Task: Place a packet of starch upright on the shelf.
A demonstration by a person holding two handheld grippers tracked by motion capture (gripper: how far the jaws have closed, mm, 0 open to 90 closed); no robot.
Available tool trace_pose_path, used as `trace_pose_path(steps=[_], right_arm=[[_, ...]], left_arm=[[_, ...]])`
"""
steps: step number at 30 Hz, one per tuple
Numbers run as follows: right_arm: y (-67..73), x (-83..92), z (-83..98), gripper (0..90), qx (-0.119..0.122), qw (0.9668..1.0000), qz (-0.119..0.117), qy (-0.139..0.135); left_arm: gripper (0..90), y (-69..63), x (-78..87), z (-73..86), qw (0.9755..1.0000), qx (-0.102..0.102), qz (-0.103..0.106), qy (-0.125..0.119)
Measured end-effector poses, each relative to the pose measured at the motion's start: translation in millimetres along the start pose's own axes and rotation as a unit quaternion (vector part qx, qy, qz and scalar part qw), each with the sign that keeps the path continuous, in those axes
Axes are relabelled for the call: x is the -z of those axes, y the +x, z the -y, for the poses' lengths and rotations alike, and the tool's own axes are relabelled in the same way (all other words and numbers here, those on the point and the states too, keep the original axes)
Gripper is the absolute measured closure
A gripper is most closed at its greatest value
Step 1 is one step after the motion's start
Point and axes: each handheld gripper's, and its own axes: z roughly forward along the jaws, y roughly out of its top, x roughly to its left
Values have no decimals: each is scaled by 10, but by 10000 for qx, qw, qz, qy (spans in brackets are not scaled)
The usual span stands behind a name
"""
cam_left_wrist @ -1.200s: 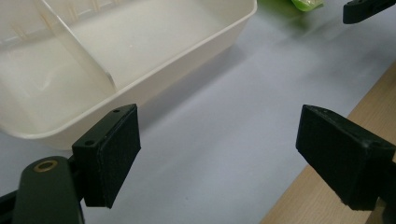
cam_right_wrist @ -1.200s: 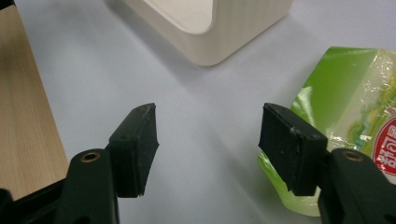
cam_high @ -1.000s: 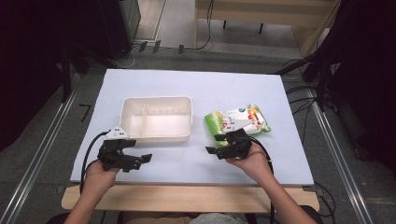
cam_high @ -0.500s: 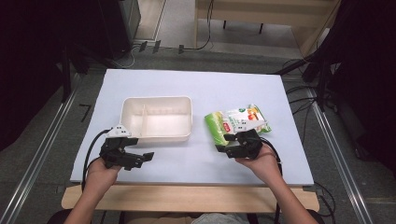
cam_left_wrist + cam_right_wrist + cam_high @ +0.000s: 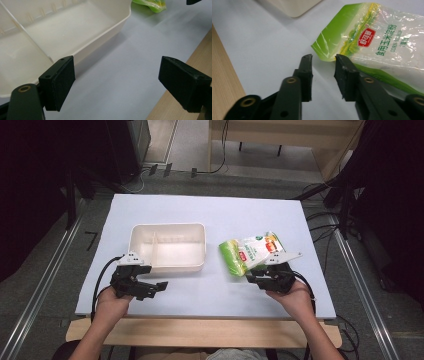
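Starch bag (image 5: 251,252) on white table (image 5: 210,215)

surface: table (image 5: 210,210) | on it: tray (image 5: 200,232), starch bag (image 5: 252,251)

Black grippers with brass rivets, trailing black cables, white top plates; forearms apparently unsleeved.

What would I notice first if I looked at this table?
The bright green corn starch bag jumps out, lying on the right of the pale table. The right gripper sits at its near corner, its jaws just closing with a gap between them, not pinching it yet. Left of the bag sits a white divided tray, with the left gripper open beside it.
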Motion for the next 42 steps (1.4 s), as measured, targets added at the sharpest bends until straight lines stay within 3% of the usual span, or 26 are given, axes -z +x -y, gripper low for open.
trace_pose_path(steps=[3, 5, 11, 23, 31, 36, 42], right_arm=[[-55, -22, 35, 871, -169, 9998, -9, 111], [-108, -52, 59, 900, -220, 9996, -42, 187], [-256, -194, 104, 900, -443, 9976, 94, 523], [-330, -495, -21, 900, -191, 9954, 435, 827], [-431, -662, -192, 900, -384, 9946, 415, 865], [-484, -789, -319, 900, -349, 9946, 476, 852], [-544, -815, -421, 900, -437, 9943, 271, 932]], left_arm=[[147, -3, -16, -11, 10000, -11, 13, 1], [146, -7, -26, -19, 10000, -2, 37, 11], [147, -10, -33, -20, 10000, -21, 43, 18], [147, -18, -42, -12, 10000, -36, 0, 67], [147, -11, -21, 14, 10000, -28, -12, 41], [147, -9, 9, 50, 10000, 1, -31, 39], [147, -5, 53, 87, 9999, 83, -74, 24]])
